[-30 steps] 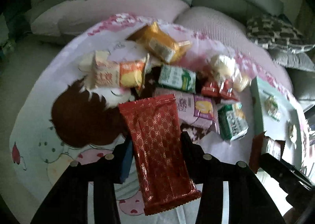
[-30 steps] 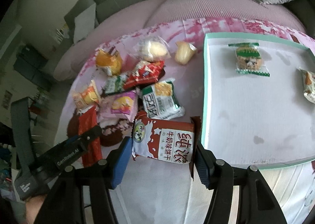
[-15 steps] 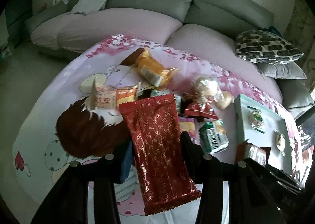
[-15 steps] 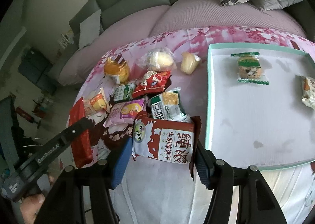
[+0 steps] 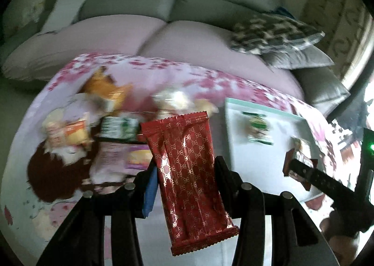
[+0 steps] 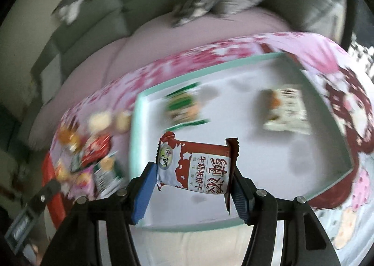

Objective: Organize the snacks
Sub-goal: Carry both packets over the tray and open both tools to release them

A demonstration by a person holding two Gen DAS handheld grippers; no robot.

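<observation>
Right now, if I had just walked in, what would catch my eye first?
Probably the long shiny red wrapper with a gold pattern, clamped in the left claw over the pink cartoon-print cloth. Next, the red-and-white milk biscuit packet gripped by the right claw above the shallow white tray with a mint-green rim.

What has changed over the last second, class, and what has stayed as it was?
Both grippers swung toward the tray: the right gripper now holds its milk biscuit packet over it. The left gripper still clamps the red wafer packet. Two snacks remain in the tray.
</observation>
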